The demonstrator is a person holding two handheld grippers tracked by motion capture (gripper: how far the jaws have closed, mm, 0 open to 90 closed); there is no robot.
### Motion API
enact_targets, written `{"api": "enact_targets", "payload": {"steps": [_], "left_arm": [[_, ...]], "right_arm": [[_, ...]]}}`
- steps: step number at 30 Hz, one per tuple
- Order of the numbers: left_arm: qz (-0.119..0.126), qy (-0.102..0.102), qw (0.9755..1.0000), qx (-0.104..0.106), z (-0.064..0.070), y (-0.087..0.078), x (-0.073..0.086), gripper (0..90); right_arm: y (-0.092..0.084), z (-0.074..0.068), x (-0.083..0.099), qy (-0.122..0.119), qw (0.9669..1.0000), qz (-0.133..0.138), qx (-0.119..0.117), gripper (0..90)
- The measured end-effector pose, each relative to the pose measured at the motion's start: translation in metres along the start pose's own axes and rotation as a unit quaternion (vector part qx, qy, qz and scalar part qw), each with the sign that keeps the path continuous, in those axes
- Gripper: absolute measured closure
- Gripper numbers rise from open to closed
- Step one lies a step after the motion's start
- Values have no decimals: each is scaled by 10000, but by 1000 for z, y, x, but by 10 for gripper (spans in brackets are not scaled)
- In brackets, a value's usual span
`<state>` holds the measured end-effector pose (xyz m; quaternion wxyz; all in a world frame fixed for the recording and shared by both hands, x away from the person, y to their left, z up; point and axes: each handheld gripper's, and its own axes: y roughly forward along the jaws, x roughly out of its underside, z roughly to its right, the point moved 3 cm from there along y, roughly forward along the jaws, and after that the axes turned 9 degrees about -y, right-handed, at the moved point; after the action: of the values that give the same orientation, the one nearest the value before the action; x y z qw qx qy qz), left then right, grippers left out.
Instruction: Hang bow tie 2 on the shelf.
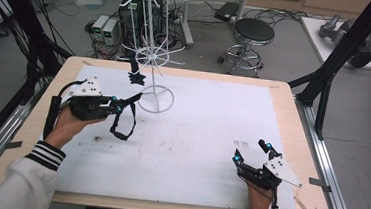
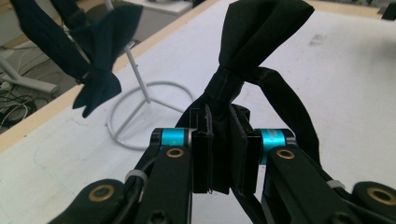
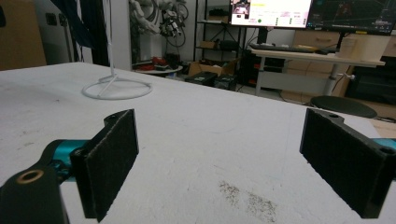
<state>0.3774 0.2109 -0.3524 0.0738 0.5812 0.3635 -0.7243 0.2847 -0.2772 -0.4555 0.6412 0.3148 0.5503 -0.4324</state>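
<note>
White foam sheeting (image 1: 195,150) is covering the pale wooden desk (image 1: 284,95) in the high view, and a white wire display stand with a ring base (image 1: 155,98) is standing toward its far left. A dark navy fabric bow tie (image 1: 136,75) is hanging from one of the stand's lower arms, just beyond the left tool (image 1: 126,101). That tool is clamping a black fabric bow tie with a looped strap (image 1: 121,124), which is dangling above the sheet just beside the ring base. The right tool (image 1: 253,152) is resting near the desk's front right corner, well apart, its jaws standing wide with nothing between them.

In the left gripper view, the left tool (image 2: 219,149) is pinching the black bow tie (image 2: 254,35) below its knot; the wings are fanning upward and the strap is curving down the right. The navy bow tie (image 2: 95,60) is hanging to the left, over the ring base (image 2: 149,112).

In the right gripper view, the right tool (image 3: 233,154) is gaping over bare sheeting (image 3: 210,135), with the stand's base (image 3: 116,87) farther off.
</note>
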Motion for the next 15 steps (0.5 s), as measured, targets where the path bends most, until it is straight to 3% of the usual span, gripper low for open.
{"api": "enact_targets", "payload": {"steps": [15], "left_arm": [[707, -174, 9971, -201, -11, -27, -25, 798]], "right_arm": [[0, 0, 0, -6, 10000, 0, 6, 109]]}}
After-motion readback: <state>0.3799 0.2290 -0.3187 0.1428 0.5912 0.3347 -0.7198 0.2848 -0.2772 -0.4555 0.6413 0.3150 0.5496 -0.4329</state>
